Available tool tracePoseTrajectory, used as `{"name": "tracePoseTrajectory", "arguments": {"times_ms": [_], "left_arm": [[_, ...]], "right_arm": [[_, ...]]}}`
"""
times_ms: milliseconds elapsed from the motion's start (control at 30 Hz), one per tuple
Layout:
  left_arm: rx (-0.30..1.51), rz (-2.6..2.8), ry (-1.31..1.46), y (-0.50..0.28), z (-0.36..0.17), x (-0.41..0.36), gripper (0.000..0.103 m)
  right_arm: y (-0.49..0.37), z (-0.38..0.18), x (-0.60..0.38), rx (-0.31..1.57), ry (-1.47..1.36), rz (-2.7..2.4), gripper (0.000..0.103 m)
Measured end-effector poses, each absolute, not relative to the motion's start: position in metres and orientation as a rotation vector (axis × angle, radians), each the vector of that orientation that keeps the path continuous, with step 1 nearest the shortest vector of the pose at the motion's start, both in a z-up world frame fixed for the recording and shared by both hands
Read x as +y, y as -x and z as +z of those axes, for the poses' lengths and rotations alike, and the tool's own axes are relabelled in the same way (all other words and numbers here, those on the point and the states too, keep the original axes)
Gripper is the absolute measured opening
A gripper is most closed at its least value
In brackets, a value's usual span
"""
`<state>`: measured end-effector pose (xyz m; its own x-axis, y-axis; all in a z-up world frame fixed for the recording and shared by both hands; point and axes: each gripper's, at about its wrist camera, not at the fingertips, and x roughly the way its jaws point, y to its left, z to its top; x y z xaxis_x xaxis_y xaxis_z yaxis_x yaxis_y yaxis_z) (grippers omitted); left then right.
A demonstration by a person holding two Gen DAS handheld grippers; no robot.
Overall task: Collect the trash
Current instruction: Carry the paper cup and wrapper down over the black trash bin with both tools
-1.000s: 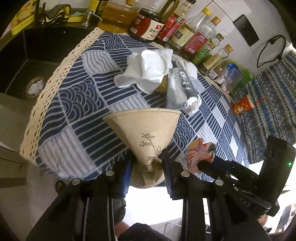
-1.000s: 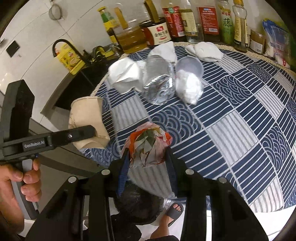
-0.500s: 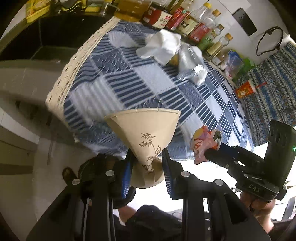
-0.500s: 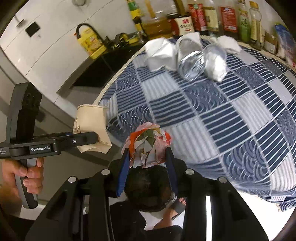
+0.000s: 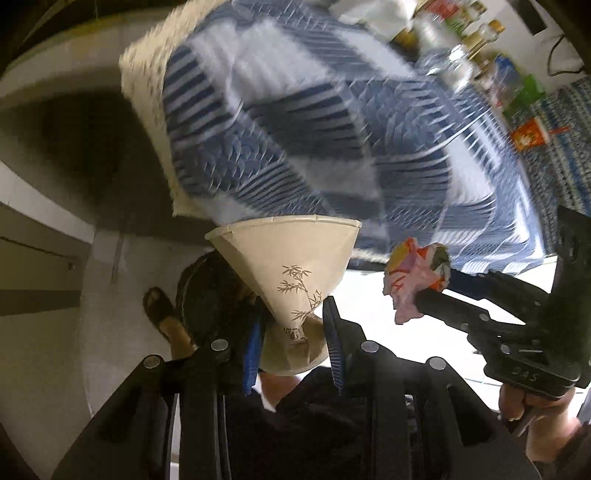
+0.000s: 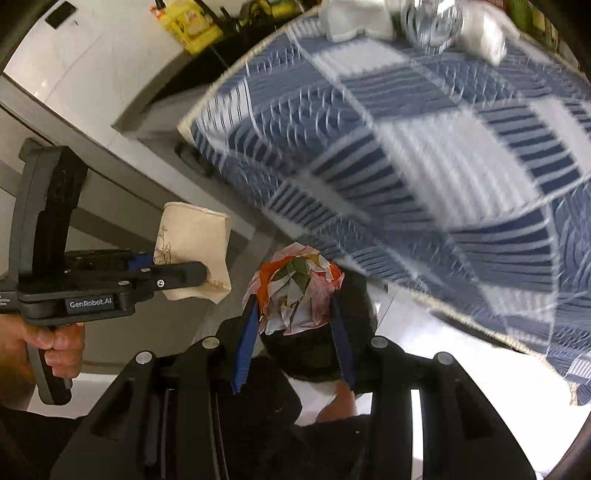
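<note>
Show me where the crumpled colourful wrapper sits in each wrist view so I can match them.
Left wrist view: the crumpled colourful wrapper is right of centre, clamped at the tip of the right tongs that reach in from the right.
Right wrist view: it sits low in the centre, between this camera's own blue-padded fingers.
Shared landmark: the blue patterned tablecloth, above the wrapper in both.

A blue-and-white patchwork tablecloth (image 6: 424, 155) with a cream fringe covers the tabletop. Sauce and oil bottles (image 5: 476, 35) stand blurred along its far edge. A yellow carton (image 6: 194, 27) sits by the dark sink. A sandalled foot (image 5: 162, 314) rests on the pale floor.
</note>
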<state>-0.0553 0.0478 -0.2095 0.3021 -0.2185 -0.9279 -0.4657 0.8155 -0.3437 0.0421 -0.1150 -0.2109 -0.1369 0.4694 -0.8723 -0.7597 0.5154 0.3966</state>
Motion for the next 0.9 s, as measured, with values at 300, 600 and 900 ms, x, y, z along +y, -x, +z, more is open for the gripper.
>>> {"name": "tracePoseTrajectory", "arguments": {"times_ms": [300,600,900], "left_arm": [[1.412,0.185,0.670,0.075,-0.277,0.049,0.029],[1.468,0.173,0.714,0.080,-0.308,0.054,0.029],[1.492,0.148,0.764,0.077,-0.319,0.059,0.057]], "right_arm": [[-0.020,-0.261,-0.106,1.392,0.347,1.070,0.040],[-0.018,-0.295,-0.095,1.478,0.350,1.024,0.043],[-0.026,-0.314,-0.094,1.553,0.291,0.984,0.056]]}}
